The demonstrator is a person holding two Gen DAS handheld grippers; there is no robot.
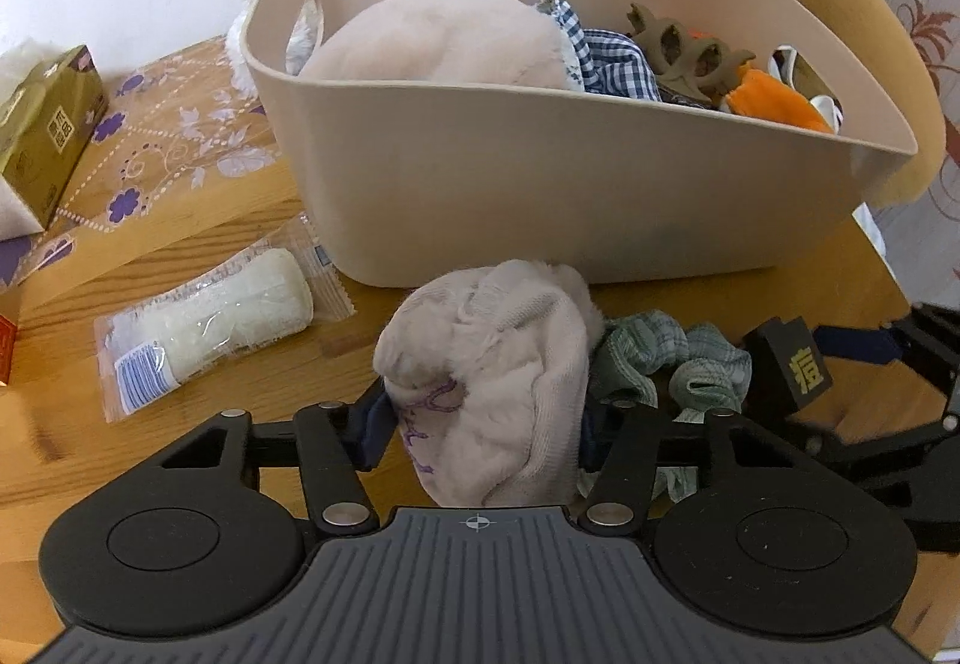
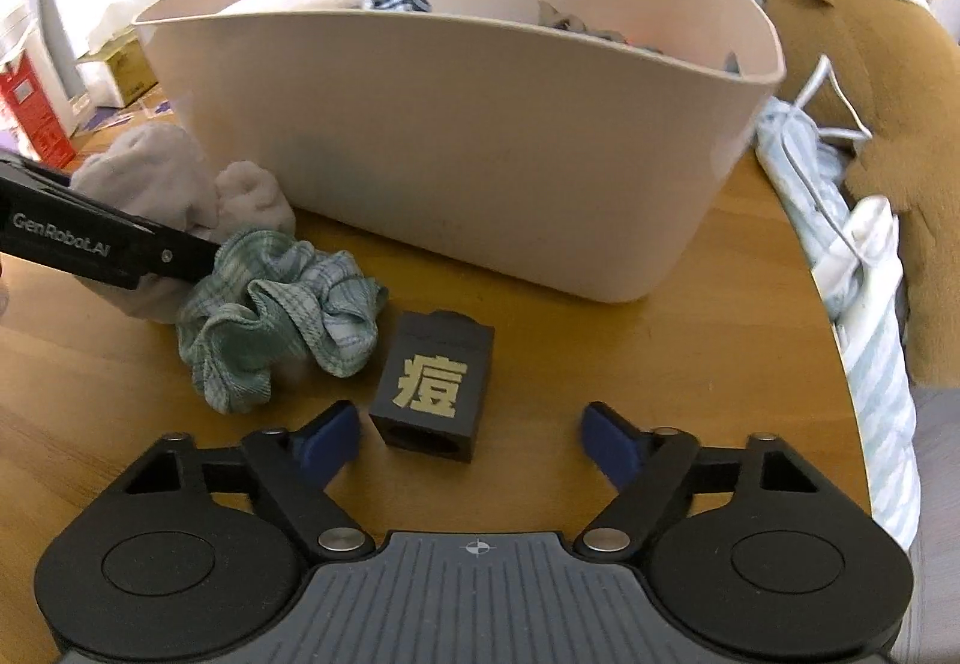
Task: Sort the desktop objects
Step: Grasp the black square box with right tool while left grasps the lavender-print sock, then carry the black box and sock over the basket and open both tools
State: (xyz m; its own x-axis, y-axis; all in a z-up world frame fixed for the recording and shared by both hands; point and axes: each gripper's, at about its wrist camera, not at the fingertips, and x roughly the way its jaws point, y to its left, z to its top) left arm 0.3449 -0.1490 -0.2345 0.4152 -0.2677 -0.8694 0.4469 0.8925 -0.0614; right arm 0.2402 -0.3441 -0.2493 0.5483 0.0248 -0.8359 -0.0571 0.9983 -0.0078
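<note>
A beige tub heaped with cloth, a hair claw and an orange toy stands well in on the wooden desk, a brown plush toy past the desk's right edge. Before the tub, the left tongs clamp a pale pink sock, bunched between the blue pads. A green checked scrunchie touches the sock. The right tongs hang apart around a small black box with a gold character, pads clear of it. A wrapped white roll lies towards the left edge.

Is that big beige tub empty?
No. The beige tub already holds a pink fluffy cloth, checked fabric and a hair claw.
</note>
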